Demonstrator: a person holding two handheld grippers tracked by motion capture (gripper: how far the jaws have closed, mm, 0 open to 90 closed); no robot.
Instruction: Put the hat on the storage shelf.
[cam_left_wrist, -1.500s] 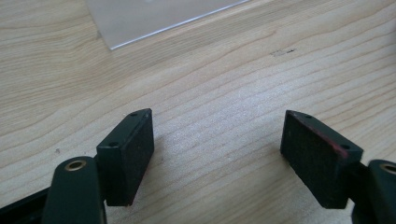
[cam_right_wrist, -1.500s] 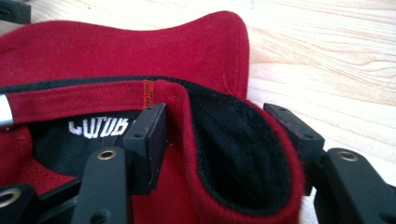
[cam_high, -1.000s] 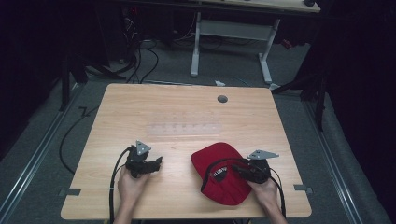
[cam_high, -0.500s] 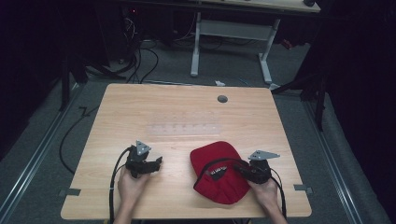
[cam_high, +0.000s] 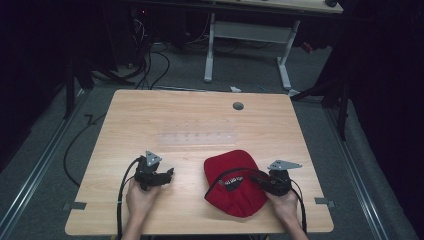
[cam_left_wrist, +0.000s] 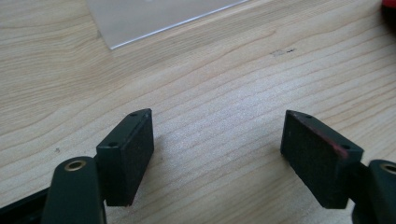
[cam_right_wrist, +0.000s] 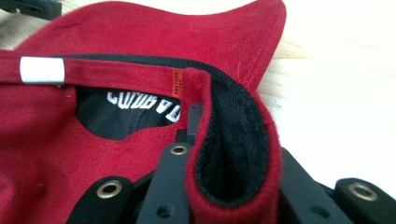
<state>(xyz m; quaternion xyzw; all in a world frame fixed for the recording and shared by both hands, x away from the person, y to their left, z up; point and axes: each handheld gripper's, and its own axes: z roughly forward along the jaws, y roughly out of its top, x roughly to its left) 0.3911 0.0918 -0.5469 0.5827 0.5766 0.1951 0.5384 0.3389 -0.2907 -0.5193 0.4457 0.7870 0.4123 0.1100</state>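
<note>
— Near the desk's front edge, toward its right corner, what does the right gripper (cam_high: 257, 179) do?

— Its jaws have just been closing, and now they are clamped on the folded rim of the red cap (cam_high: 231, 181). From the right gripper view the rim (cam_right_wrist: 233, 154) is pinched between the black jaws, with the dark lining turned outward.

— So the grasp is done?

— I judge yes. But the cap lies on the desk (cam_high: 200, 115), between the middle and the right front corner, not lifted. Moving or turning it is left.

— And the left gripper (cam_high: 167, 175)?

— It rests near the front edge, left of the middle, well apart from the cap. Its jaws stand apart over bare wood, holding nothing. A clear sheet (cam_left_wrist: 154, 18) lies farther toward the middle.
</note>
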